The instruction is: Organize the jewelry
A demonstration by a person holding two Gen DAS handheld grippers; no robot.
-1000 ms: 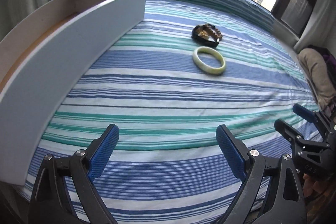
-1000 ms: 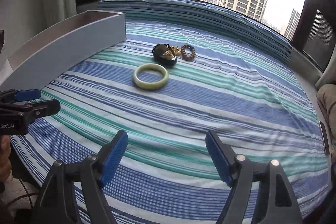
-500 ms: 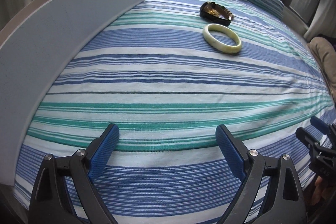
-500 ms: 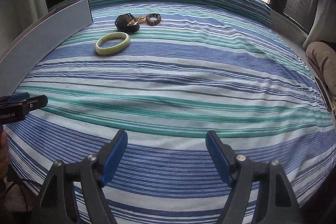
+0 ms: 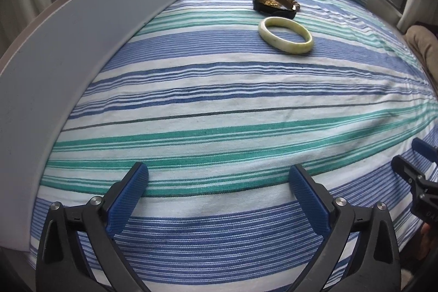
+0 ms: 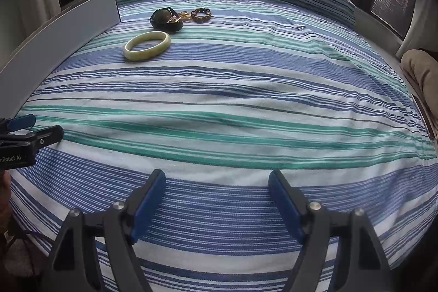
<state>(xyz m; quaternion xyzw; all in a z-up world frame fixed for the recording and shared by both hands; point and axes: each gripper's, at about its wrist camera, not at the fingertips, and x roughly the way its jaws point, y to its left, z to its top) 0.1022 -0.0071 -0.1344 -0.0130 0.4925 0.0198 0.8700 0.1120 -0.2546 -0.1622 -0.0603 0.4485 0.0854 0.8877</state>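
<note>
A pale green bangle (image 5: 285,35) (image 6: 147,45) lies flat on the striped bedsheet (image 5: 219,106). Just behind it sits a small black jewelry box (image 5: 274,3) (image 6: 166,18), lid up, with gold pieces inside. To the box's right lies a brown bead bracelet (image 6: 201,15). My left gripper (image 5: 219,177) hovers low over the near part of the bed, its jaws opening with nothing between them. My right gripper (image 6: 217,179) is open and empty too, far short of the jewelry. Each gripper shows at the edge of the other's view: the right gripper (image 5: 416,163), the left gripper (image 6: 32,127).
A long grey board (image 5: 82,51) (image 6: 68,26) runs along the bed's left side. A beige cushion (image 6: 421,67) lies at the right edge. Windows with tall buildings stand behind the bed. A hand (image 6: 4,196) shows at the lower left.
Both grippers have sunk closer to the bedsheet and tilted, so the jewelry now sits higher in both views. The left jaws stand slightly wider than before.
</note>
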